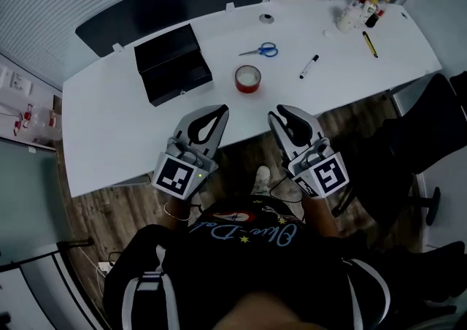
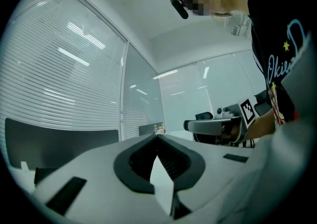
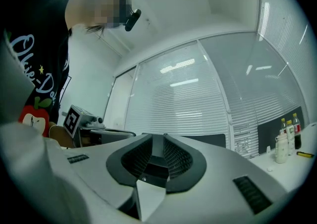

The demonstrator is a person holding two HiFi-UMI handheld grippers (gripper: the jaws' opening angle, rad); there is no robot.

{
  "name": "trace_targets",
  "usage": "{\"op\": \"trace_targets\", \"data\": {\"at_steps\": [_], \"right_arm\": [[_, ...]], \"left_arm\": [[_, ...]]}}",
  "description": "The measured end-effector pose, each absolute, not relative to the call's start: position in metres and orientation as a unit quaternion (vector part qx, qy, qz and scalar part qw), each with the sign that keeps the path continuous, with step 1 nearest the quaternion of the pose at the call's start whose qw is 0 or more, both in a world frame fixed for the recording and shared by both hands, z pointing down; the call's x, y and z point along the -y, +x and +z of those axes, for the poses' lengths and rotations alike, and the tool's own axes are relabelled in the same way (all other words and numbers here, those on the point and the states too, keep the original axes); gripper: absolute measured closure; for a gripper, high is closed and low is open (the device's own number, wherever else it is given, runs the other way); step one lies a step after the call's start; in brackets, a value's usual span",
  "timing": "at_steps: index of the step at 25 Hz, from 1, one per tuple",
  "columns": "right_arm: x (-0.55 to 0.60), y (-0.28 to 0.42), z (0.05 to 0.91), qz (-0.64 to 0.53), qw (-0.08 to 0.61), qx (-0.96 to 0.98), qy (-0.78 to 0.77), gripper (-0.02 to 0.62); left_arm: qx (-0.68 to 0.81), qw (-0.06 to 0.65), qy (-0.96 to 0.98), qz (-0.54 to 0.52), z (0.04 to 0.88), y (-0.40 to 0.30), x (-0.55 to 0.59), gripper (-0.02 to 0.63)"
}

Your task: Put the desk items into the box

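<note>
Jaws: left gripper [image 1: 219,111] closed, tips meeting, nothing between them. Right gripper [image 1: 279,114] parted by a narrow slot, nothing in it. Neither holds anything. Both sit at the lower middle of the head view, over the near edge of the desk [image 1: 109,139], touching no item.

Box: black box [image 1: 173,66], upper left of centre on the desk. Lid looks down; nothing can be seen inside it.

Items out on the desk, none in the box:
- red tape roll [image 1: 247,78], centre of frame, just right of the box and nearest the grippers
- blue-handled scissors [image 1: 261,50], just above the tape roll
- black marker [image 1: 309,66], right of centre
- yellow pen [image 1: 370,44], upper right
- cluster of small bottles [image 1: 363,9], far upper right corner of the desk
- small round object [image 1: 267,19], top centre; too small to tell what it is

Progress, as judged: not started. Nothing packed, nothing in hand.

Left to do: probably open the lid first, then carry every loose item across to the box one by one. The tape roll and scissors are the closest picks; the bottles and pen are well apart from the box and mean the longest reach.
</note>
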State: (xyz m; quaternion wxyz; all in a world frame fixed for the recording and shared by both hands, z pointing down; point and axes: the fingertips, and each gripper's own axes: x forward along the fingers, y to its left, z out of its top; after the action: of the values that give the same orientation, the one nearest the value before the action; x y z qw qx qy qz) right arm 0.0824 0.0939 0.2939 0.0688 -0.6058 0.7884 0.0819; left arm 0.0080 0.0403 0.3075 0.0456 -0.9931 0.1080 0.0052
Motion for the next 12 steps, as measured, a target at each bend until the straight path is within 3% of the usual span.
{"op": "trace_targets", "data": {"at_steps": [12], "right_arm": [[-0.05, 0.116, 0.315, 0.056, 0.015, -0.836, -0.545, 0.518]], "left_arm": [[-0.152, 0.042, -0.987, -0.014, 0.317, 0.053, -0.015, 0.617]]}}
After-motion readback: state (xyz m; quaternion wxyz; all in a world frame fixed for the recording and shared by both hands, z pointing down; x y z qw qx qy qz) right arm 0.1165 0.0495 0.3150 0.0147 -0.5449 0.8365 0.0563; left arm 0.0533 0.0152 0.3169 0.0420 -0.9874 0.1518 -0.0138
